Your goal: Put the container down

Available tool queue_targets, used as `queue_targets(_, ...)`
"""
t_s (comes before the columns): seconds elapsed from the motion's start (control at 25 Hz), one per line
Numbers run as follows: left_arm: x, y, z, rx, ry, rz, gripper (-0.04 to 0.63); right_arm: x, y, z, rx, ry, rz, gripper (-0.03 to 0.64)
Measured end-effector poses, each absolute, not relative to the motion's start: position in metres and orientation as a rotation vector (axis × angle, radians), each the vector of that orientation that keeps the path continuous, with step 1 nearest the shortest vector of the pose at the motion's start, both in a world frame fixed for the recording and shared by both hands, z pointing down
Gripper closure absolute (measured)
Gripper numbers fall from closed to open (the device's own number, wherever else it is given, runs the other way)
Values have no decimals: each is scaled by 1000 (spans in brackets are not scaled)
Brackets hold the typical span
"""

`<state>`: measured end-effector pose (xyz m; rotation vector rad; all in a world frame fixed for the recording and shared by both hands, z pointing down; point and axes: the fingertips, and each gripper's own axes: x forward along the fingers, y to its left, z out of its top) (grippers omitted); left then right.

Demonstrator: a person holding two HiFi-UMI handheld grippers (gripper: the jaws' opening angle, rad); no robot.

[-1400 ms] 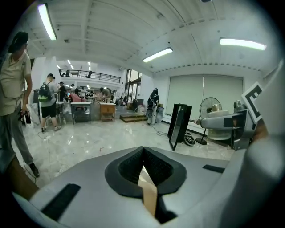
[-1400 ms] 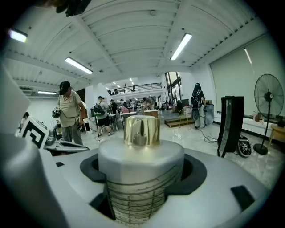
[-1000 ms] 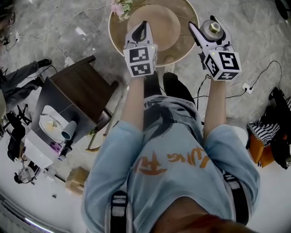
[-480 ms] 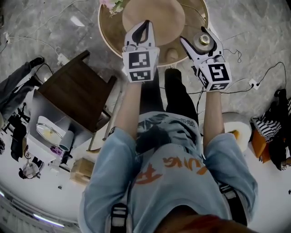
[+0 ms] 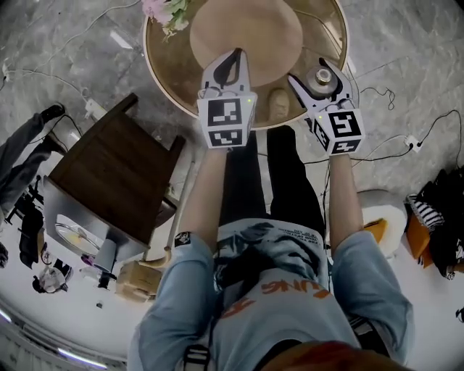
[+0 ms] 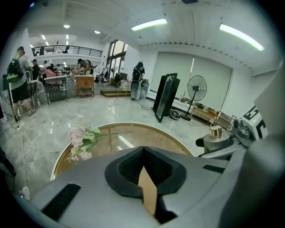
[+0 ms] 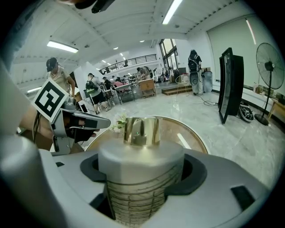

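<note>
The right gripper point(image 5: 320, 84) is clamping the container point(image 5: 322, 74), a pale ribbed jar that is carrying a gold cap point(image 7: 141, 130). In the right gripper view, the jaws of the right gripper point(image 7: 142, 173) are pressing against both sides of the container point(image 7: 140, 187), which is standing upright between them with the cap facing up. In the head view, the container is sitting over the near right edge of the round table point(image 5: 156, 72); it cannot be determined whether its base is touching the tabletop. The left gripper point(image 5: 232, 61) is hanging over the near edge of the same table, beside the right gripper and apart from it. In the left gripper view, the jaws of the left gripper point(image 6: 143, 151) are meeting at their tips and are gripping nothing. The container point(image 6: 216, 136) is appearing at the right of that view, beyond the table point(image 6: 111, 138). Pink flowers point(image 5: 163, 11) are lying at the far left edge of the table. A small tan object point(image 5: 278, 103) is resting on the near rim between the two grippers. A dark wooden stool point(image 5: 109, 170) is standing on the floor to the left of the person.
</note>
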<state>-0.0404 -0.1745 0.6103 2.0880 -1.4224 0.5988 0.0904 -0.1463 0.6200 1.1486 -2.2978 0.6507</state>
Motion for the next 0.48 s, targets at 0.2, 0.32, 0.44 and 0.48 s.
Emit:
queue_targets(0.2, -38, -174, 655, 2072, -1404, 639, 569, 89, -145, 667, 1163, -2276, 694, 258)
queue_targets(0.32, -36, -185, 669, 2068, -1404, 634, 569, 84, -158, 688, 1147, -2267, 680, 258)
queue_targets(0.44, -32, -195, 670, 2062, -1394, 613, 569, 78, -174, 690, 1128, -2261, 650, 258)
queue_targets(0.48, -32, -199, 672, 2063, -1390, 611, 569, 75, -181, 691, 1133, -2264, 642, 258)
